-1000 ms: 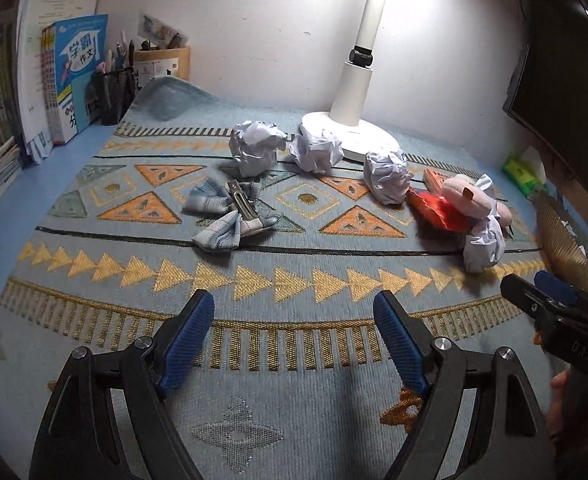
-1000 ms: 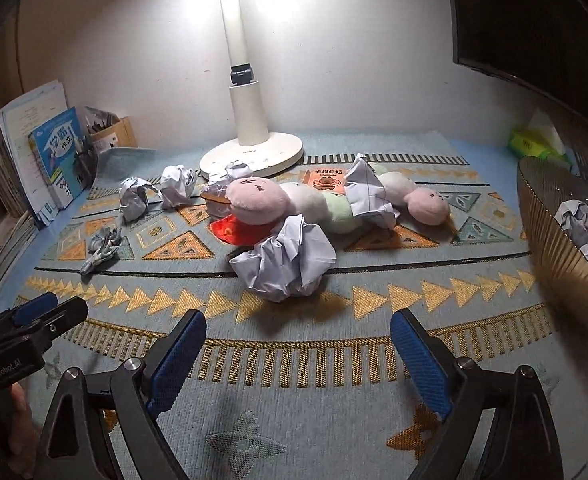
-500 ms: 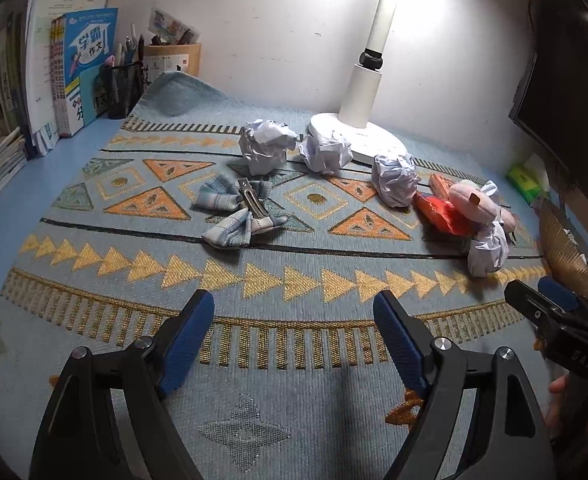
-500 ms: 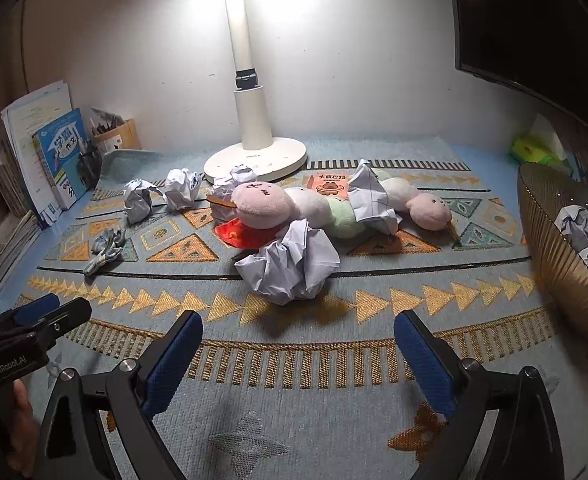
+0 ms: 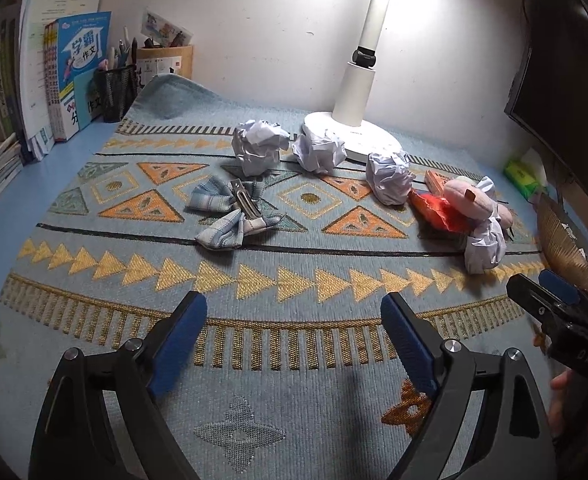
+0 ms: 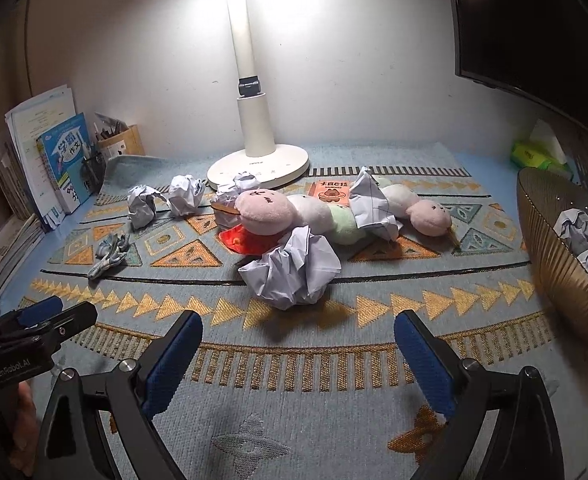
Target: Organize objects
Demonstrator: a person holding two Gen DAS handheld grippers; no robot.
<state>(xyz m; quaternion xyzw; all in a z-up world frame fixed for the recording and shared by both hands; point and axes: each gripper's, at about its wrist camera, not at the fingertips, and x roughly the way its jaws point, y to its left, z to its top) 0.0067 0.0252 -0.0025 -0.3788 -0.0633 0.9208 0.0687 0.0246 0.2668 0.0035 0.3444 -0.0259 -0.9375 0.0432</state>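
My left gripper (image 5: 292,320) hovers over the near part of the patterned mat (image 5: 254,280); its jaws are opening with nothing between them. Beyond it lie a plaid bow hair clip (image 5: 234,212) and three crumpled paper balls (image 5: 258,148) near the lamp. My right gripper (image 6: 299,332) is open and empty. Just ahead of it lies a large crumpled paper ball (image 6: 294,272). Behind that lies a plush caterpillar (image 6: 334,216) with another crumpled sheet (image 6: 370,204) on it, over a red packet (image 6: 246,240). A gold basket (image 6: 542,240) at the right holds paper balls (image 6: 582,228).
A white lamp base (image 6: 258,166) stands at the back middle. Books (image 5: 74,76) and a pen holder (image 5: 114,92) line the back left. An orange booklet (image 6: 332,192) lies behind the plush. A dark monitor (image 6: 534,20) and a green tissue pack (image 6: 530,156) are at the right.
The left jaws stand slightly wider. Both views have shifted only a little, and no object has moved.
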